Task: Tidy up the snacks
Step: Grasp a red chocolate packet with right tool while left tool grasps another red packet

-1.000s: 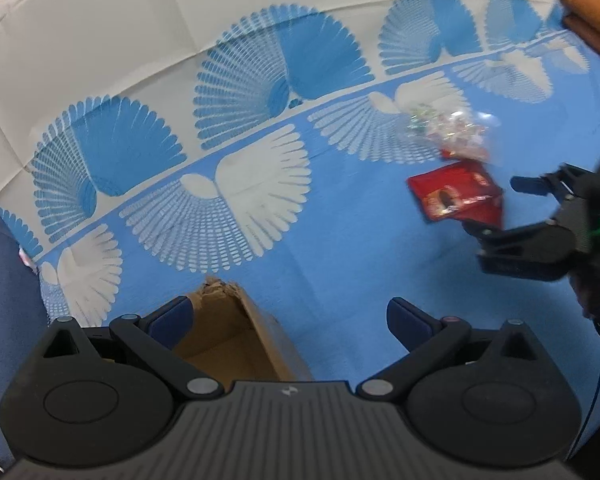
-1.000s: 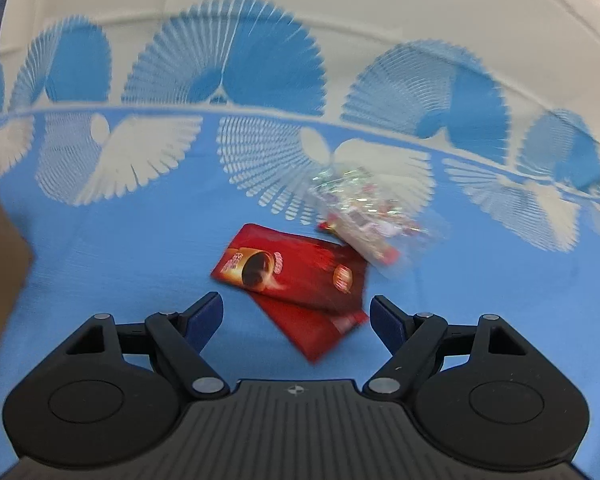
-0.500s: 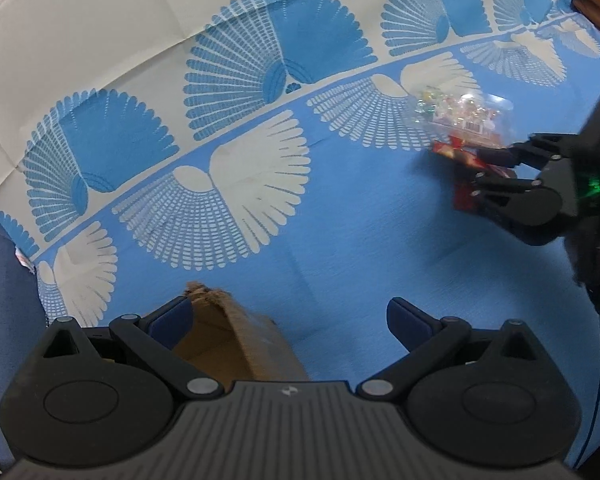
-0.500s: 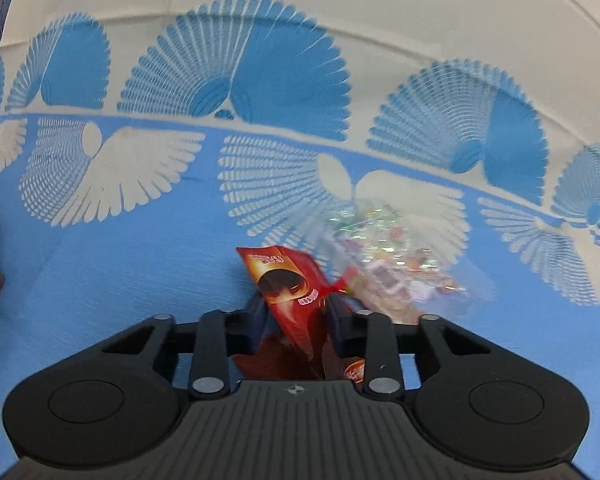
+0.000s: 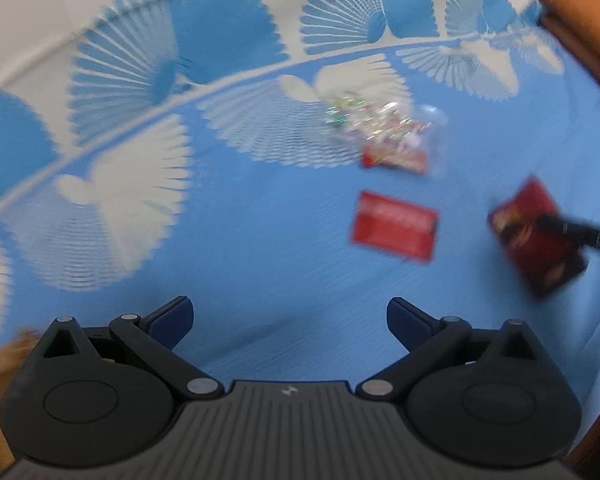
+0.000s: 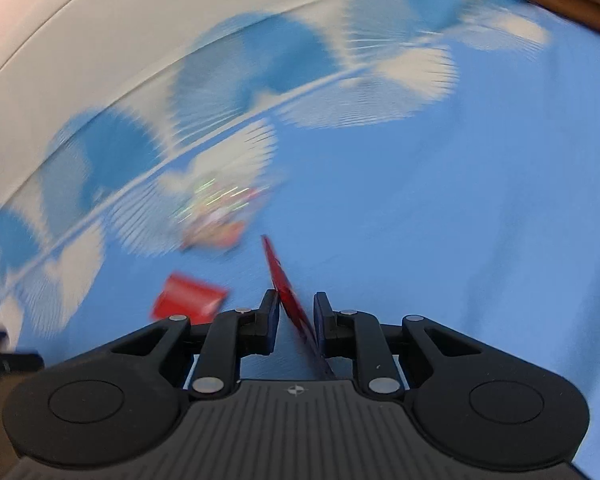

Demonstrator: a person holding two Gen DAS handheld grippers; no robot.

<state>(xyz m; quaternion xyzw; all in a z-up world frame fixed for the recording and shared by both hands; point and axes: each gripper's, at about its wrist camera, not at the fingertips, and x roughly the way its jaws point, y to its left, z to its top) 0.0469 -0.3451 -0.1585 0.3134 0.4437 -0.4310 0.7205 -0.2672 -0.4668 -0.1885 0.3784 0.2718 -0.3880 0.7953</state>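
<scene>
Snacks are partly sorted: the right tool (image 6: 296, 314) pinches a dark red packet (image 6: 290, 300) by its edge, lifted off the tabletop (image 6: 460, 200), probably for carrying. Left tool (image 5: 290, 312) hangs wide, holding nothing. Another red packet (image 5: 394, 224) lies just before the candy bag (image 5: 376, 130).

bright, even light with soft shadows; both fisheye views bend at the edges, and motion blur smears the blue-and-white fan-patterned cloth (image 6: 420, 184).
</scene>
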